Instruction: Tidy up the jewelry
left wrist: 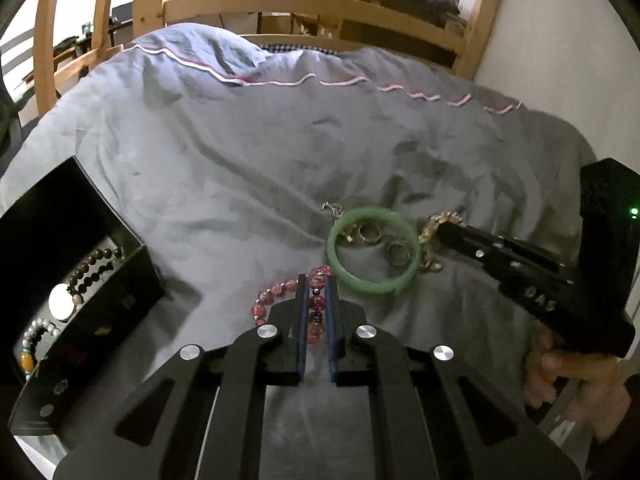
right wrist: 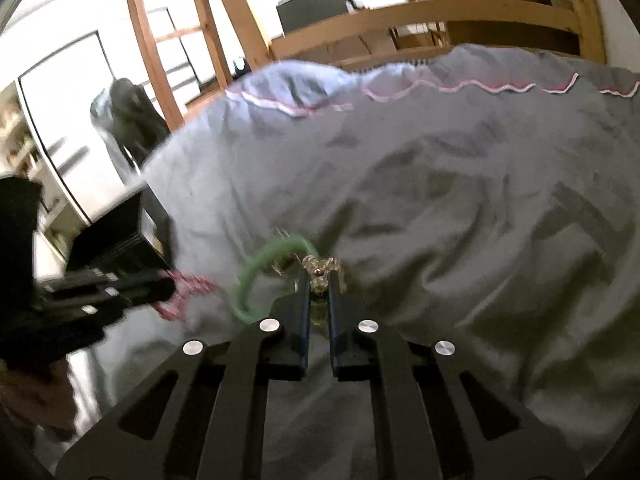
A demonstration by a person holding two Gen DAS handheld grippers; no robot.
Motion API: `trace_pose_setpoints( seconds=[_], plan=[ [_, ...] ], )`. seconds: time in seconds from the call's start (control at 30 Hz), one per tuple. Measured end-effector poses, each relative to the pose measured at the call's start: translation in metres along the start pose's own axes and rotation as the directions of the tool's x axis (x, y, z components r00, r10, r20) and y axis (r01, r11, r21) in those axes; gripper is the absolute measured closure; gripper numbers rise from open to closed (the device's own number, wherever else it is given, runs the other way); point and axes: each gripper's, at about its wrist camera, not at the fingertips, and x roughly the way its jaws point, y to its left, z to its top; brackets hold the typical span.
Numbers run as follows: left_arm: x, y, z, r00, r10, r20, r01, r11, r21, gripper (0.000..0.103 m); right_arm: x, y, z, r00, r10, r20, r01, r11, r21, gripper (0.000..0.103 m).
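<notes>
On the grey duvet lie a green jade bangle with two silver rings inside it, a gold chain piece to its right and a pink bead bracelet. My left gripper is shut on the pink bead bracelet, whose beads sit between the jaws. My right gripper is shut on the gold chain piece; it also shows in the left wrist view at the chain. The bangle and pink beads show blurred in the right wrist view.
An open black jewelry box stands at the left and holds dark bead strings, a white round stone and a pale bead bracelet. A wooden bed frame runs behind the duvet. A white wall is at the right.
</notes>
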Motion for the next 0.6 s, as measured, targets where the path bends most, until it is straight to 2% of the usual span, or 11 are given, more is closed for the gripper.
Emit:
trace_pose_setpoints(
  seconds=[0.2, 0.6],
  plan=[
    [-0.011, 0.000, 0.008, 0.999, -0.019, 0.026, 0.019, 1.000, -0.013, 0.096, -0.025, 0.007, 0.014, 0.996, 0.030, 0.086, -0.032, 0.999, 0.021, 0.095],
    [-0.035, -0.002, 0.010, 0.998, -0.025, 0.058, 0.026, 1.000, -0.013, 0.096, -0.048, 0.022, 0.020, 0.993, 0.035, 0.112, -0.034, 0.999, -0.008, 0.095]
  ],
)
